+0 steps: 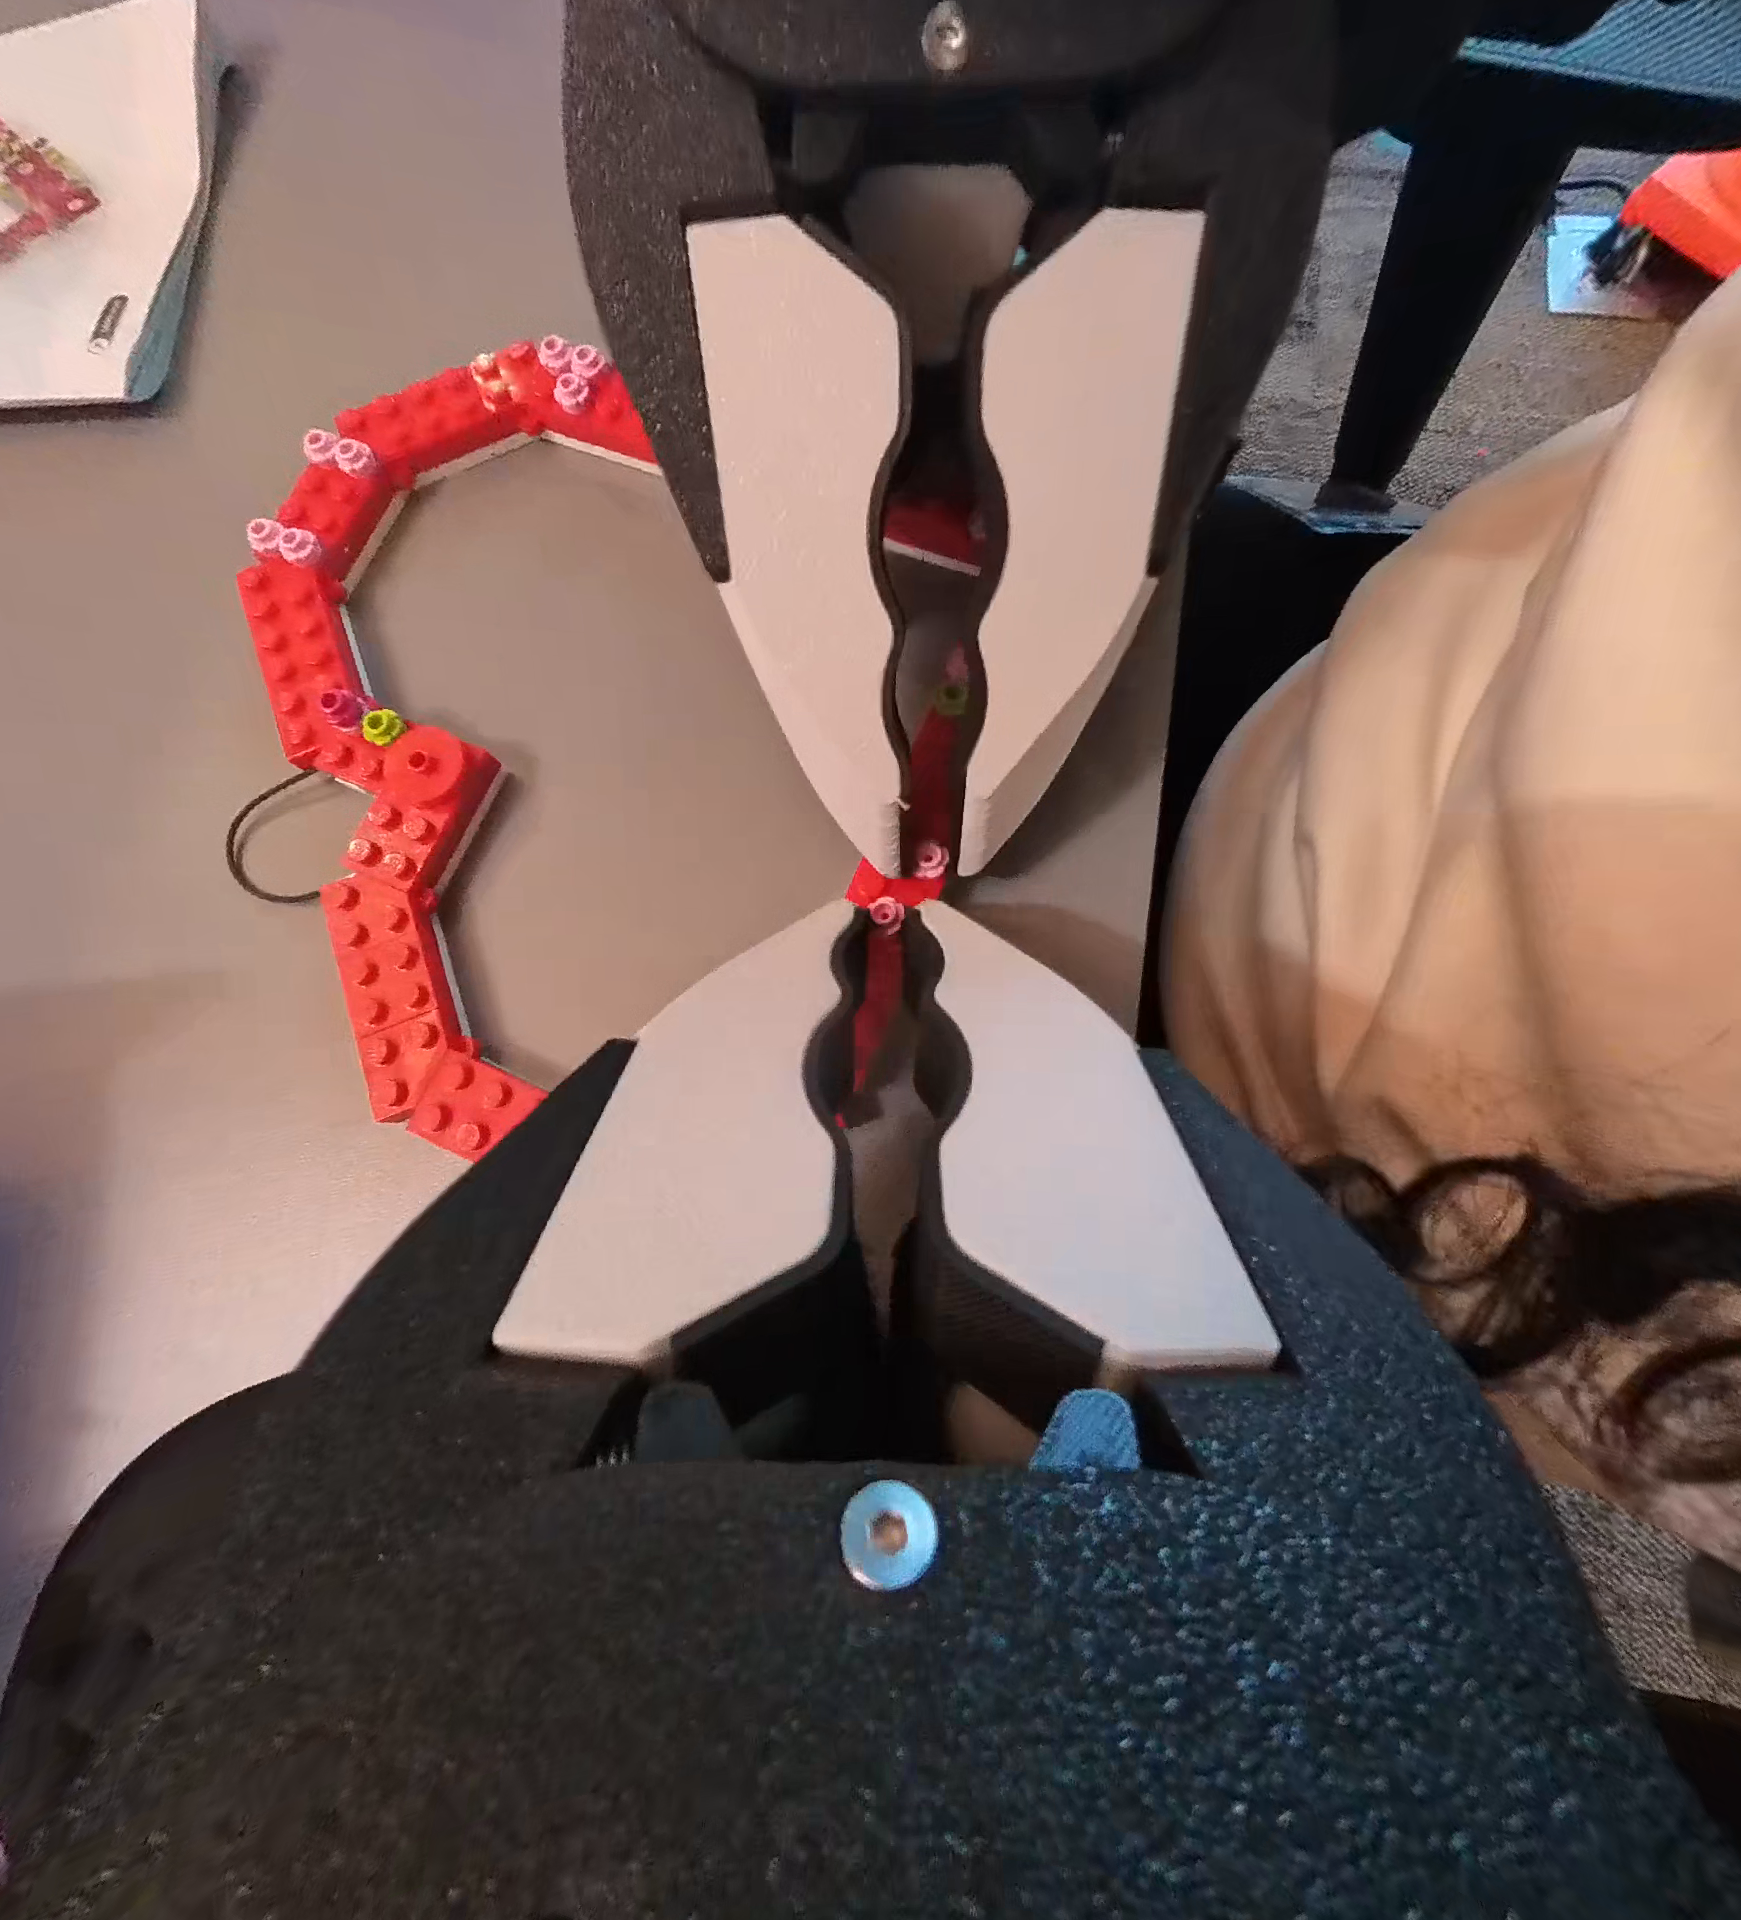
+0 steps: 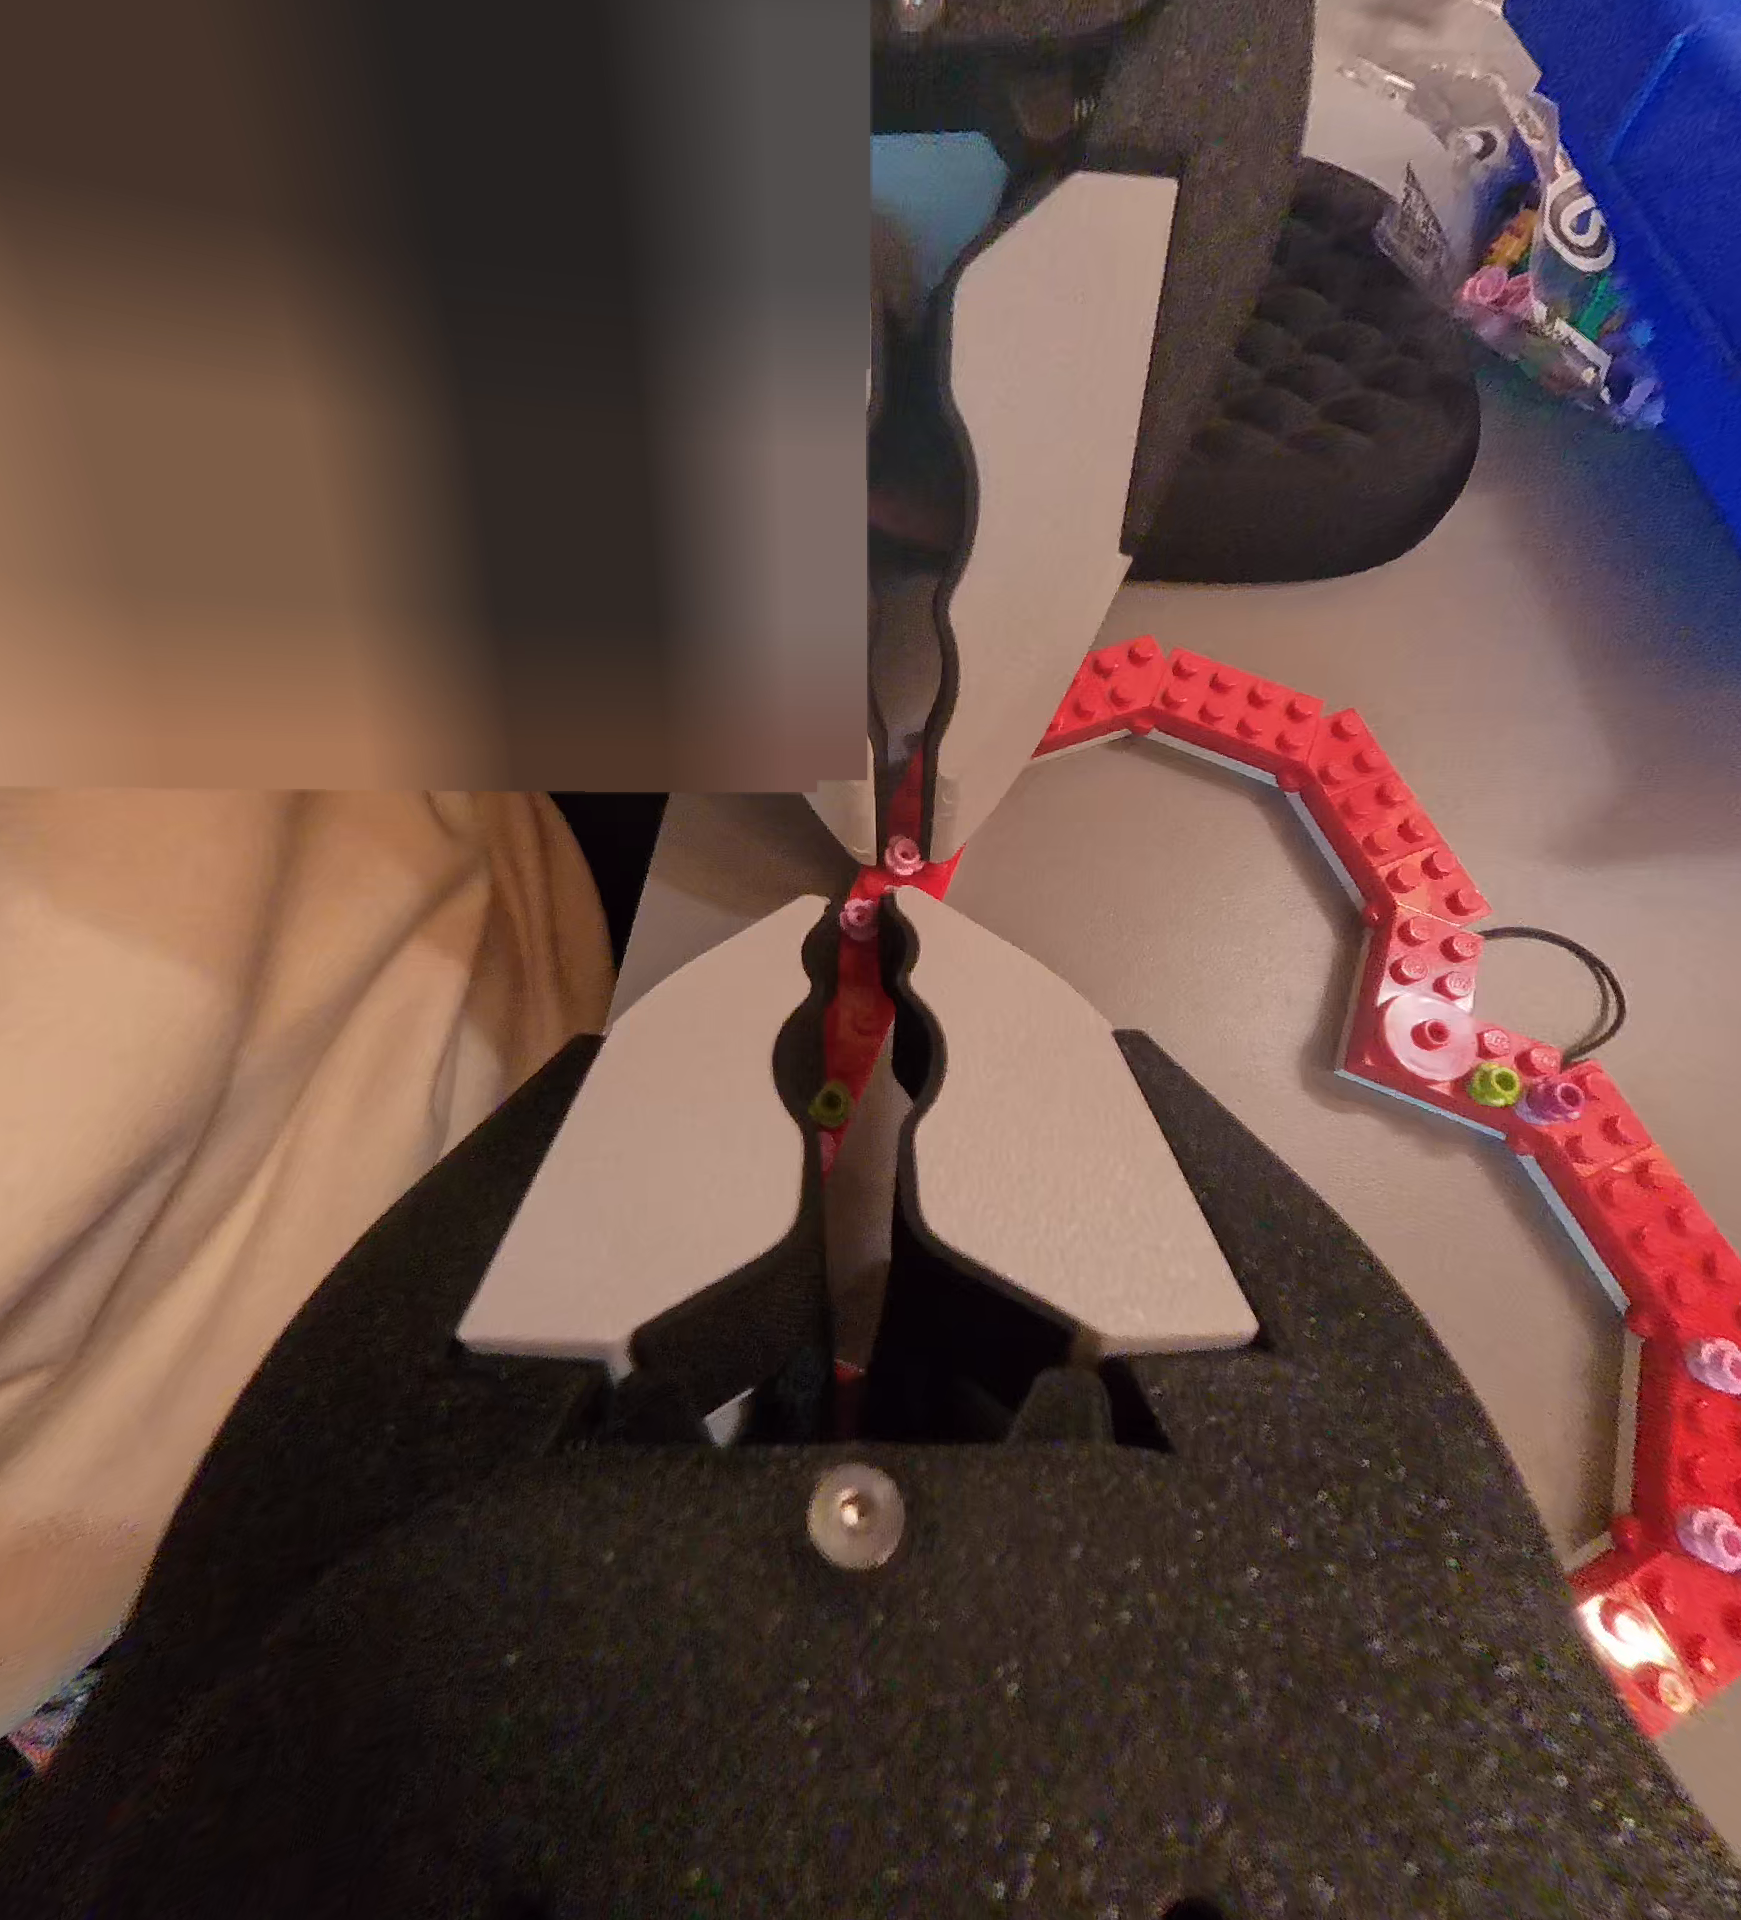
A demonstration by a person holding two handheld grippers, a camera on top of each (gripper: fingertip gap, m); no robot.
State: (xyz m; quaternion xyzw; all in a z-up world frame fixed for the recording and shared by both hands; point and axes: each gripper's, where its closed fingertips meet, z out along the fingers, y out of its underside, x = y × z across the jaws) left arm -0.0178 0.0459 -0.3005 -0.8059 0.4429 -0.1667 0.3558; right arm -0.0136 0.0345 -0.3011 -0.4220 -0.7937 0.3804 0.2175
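My left gripper (image 1: 887, 920) and right gripper (image 2: 871, 914) face each other tip to tip. Both are shut on the same red brick strip (image 1: 892, 888), which is held edge-on above the grey table. The strip carries small pink and green studs and runs back between both pairs of fingers; it also shows in the right wrist view (image 2: 866, 1003). The right gripper (image 1: 933, 857) comes in from the top of the left wrist view, and the left gripper (image 2: 907, 836) from the top of the right wrist view. A longer curved chain of red bricks (image 1: 378, 727) (image 2: 1417, 862) with pink studs lies flat on the table beside them.
A black cord loop (image 1: 263, 842) (image 2: 1562, 987) lies by the chain. A printed sheet (image 1: 45, 208) lies at the far left. A blue bin (image 2: 1697, 260), a plastic bag of small pieces (image 2: 1510, 260) and a black round pad (image 2: 1333, 395) sit beyond. A person's cream garment (image 1: 1520, 779) is close by. Both grippers' tips are close together, under 4 cm apart.
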